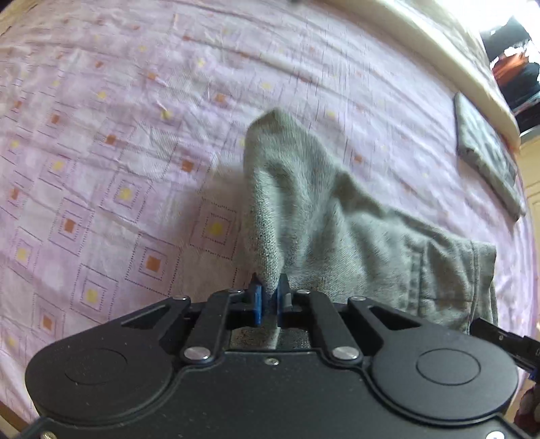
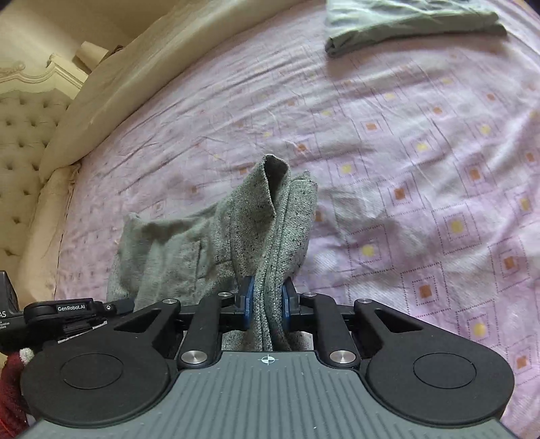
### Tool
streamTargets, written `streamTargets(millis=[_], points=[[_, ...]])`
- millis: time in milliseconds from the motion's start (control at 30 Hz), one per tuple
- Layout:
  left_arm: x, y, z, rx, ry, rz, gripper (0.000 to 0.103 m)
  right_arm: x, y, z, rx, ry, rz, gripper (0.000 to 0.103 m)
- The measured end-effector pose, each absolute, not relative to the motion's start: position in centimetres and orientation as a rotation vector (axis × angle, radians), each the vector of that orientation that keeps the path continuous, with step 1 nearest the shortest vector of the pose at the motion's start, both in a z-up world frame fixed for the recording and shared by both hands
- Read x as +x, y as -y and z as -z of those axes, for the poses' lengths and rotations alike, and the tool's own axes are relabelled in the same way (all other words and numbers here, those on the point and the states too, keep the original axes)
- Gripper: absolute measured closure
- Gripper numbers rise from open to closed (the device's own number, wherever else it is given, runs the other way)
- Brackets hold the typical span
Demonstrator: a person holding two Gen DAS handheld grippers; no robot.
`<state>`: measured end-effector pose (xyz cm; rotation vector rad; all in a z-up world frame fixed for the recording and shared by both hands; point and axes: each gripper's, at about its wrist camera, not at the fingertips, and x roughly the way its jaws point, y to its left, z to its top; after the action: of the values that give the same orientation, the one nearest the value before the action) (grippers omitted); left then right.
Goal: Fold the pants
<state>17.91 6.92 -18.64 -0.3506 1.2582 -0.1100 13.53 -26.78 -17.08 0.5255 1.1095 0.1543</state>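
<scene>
as both tools are already gripping cloth, the folding seems only at its beginning: the left gripper (image 1: 269, 301) is pressed together on a thin fold of the grey pants (image 1: 303, 209), and the right gripper (image 2: 266, 305) is pinching a thicker bunch of them. the pants hang in a heap over the pink bedsheet (image 1: 101, 135), not yet flat (no neat fold shows). one folded garment (image 2: 405, 23) lies well apart. there is much free sheet in front; the cream bed edge (image 2: 101, 94) limits one side.
</scene>
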Motion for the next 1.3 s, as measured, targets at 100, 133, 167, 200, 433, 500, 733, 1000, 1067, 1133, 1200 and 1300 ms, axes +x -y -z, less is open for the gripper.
streamTargets(millis=[100, 133, 167, 200, 433, 500, 733, 1000, 1067, 1133, 1200, 1300], points=[[18.4, -8.4, 15.8, -0.338, -1.198, 0.134, 0.095, 14.9, 24.6, 14.5, 0.472, -1.078, -0.197, 0.087], [19.0, -9.1, 14.8, -0.315, -1.174, 0.14, 0.095, 15.7, 23.7, 13.8, 0.469, -1.066, -0.215, 0.087], [19.6, -9.9, 13.9, -0.299, -1.149, 0.144, 0.095, 16.6, 22.9, 13.3, 0.471, -1.051, -0.233, 0.087], [20.3, -10.9, 13.2, -0.288, -1.128, 0.14, 0.095, 17.8, 21.9, 12.8, 0.469, -1.034, -0.253, 0.087], [26.5, -19.6, 9.9, -0.26, -1.012, 0.04, 0.094, 27.4, 12.2, 10.4, 0.441, -0.959, -0.383, 0.087], [28.3, -21.9, 10.2, -0.257, -1.014, -0.01, 0.092, 30.0, 9.5, 10.5, 0.434, -0.961, -0.399, 0.086], [30.1, -28.6, 13.4, -0.245, -1.085, -0.28, 0.082, 34.1, 3.0, 14.2, 0.233, -1.065, -0.187, 0.082], [25.1, -27.0, 11.4, -0.218, -1.09, -0.273, 0.071, 29.0, 0.8, 11.2, 0.166, -1.01, -0.275, 0.082], [24.2, -25.7, 10.4, -0.178, -1.087, -0.26, 0.065, 28.1, 0.4, 10.2, 0.162, -0.988, -0.289, 0.082], [23.2, -24.4, 9.7, -0.134, -1.08, -0.249, 0.065, 26.8, 0.0, 8.9, 0.144, -0.963, -0.303, 0.082], [22.0, -23.1, 8.7, -0.113, -1.07, -0.24, 0.063, 25.7, -0.4, 7.8, 0.127, -0.945, -0.324, 0.082], [20.5, -21.5, 7.6, -0.108, -1.066, -0.233, 0.062, 23.9, -0.8, 6.5, 0.099, -0.914, -0.345, 0.082]])
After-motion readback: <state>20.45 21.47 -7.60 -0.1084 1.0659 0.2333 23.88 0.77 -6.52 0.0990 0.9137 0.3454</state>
